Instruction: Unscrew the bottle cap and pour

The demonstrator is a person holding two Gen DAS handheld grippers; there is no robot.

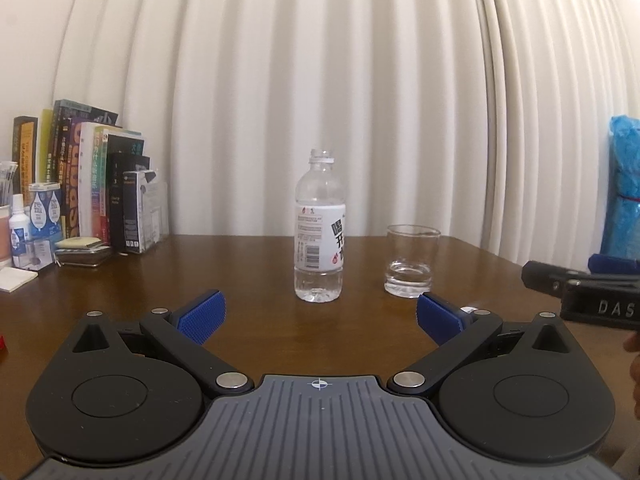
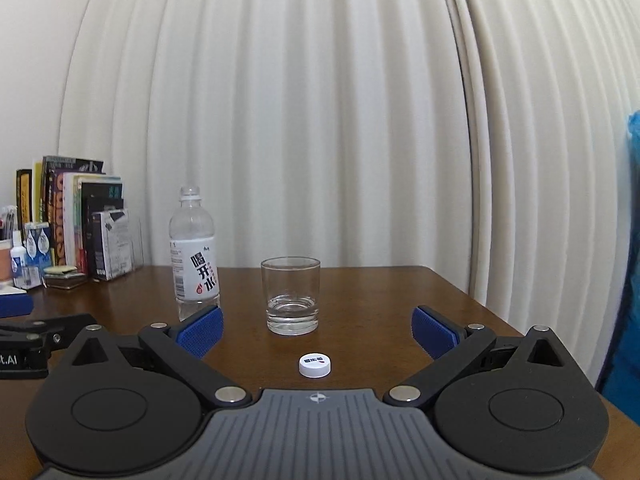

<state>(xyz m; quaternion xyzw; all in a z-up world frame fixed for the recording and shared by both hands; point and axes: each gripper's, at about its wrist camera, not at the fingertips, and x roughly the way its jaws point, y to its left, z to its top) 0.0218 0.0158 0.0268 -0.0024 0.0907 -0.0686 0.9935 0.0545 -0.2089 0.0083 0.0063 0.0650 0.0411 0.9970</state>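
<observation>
Wooden table (image 2: 360,292) — bottle (image 2: 194,256) uncapped (cap (image 2: 315,365) loose).

open tabletop (image 2: 360,344) before bottle (image 2: 194,252) and glass (image 2: 291,294), cap (image 2: 315,365) in between, books (image 2: 76,220) far left

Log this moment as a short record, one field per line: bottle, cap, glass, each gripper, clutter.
bottle: bottle upright on the table, cap off, a little water at the bottom
cap: white cap lying on the table in front of the glass
glass: glass upright, a little water at the bottom
left gripper: left gripper open, holding nothing, facing the bottle
right gripper: right gripper open, holding nothing
clutter: books at the back left
</observation>
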